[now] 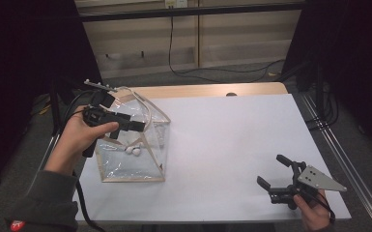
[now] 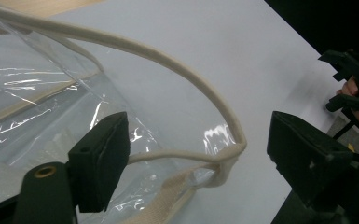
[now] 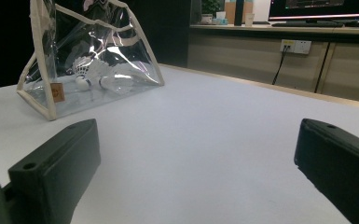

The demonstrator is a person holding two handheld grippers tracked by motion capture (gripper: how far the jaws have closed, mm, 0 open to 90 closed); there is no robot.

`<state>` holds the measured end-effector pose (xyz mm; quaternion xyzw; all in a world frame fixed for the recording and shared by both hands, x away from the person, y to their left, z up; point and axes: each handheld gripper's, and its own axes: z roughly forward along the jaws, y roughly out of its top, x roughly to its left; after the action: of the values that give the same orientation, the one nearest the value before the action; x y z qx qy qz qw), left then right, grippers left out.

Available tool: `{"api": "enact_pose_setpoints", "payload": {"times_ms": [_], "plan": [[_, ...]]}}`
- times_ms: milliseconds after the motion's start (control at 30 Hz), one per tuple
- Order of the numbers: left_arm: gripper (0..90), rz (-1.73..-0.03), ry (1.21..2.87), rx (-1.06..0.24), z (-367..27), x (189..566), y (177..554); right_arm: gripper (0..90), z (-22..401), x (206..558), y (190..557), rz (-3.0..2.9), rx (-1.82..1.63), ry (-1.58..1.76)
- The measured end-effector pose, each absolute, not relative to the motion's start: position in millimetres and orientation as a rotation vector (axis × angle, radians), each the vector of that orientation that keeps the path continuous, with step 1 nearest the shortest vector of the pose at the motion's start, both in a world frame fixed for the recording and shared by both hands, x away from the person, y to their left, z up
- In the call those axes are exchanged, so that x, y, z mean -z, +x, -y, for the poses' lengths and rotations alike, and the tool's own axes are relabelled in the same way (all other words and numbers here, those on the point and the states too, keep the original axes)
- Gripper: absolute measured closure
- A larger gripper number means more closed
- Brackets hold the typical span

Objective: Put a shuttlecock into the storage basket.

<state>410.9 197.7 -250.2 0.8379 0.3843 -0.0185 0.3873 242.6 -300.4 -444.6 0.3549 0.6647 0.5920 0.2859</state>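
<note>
A clear plastic bag (image 1: 130,166) with cream trim stands at the table's left, with white shuttlecocks (image 1: 134,150) lying inside. My left gripper (image 1: 136,126) hovers at the bag's top edge. Its jaws stand apart in the left gripper view, and the bag's cream handle (image 2: 168,60) loops between them (image 2: 198,154) without either pad pressing on it. At the front right, my right gripper (image 1: 273,171) rests open just above the table with nothing between its jaws (image 3: 196,163). It faces the bag (image 3: 93,60) and the shuttlecocks (image 3: 81,79) from across the table.
A white mat (image 1: 232,140) covers the table, and a wooden strip (image 1: 212,90) shows along the far edge. A metal rail (image 1: 338,154) runs along the right side. Black cables (image 1: 207,72) lie on the floor behind the table.
</note>
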Motion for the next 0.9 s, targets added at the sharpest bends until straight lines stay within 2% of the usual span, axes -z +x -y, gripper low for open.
{"api": "enact_pose_setpoints", "payload": {"times_ms": [667, 900], "plan": [[18.9, -0.913, 2.13, 0.053, -202.1, 239.2, 396.5, 0.1, 297.6, 444.9, 242.3, -1.788, -1.581, 0.941], [15.5, -0.879, 2.134, 0.069, -202.6, 245.5, 388.0, 0.1, 298.7, 444.7, 242.0, -1.783, -1.582, 0.939]]}}
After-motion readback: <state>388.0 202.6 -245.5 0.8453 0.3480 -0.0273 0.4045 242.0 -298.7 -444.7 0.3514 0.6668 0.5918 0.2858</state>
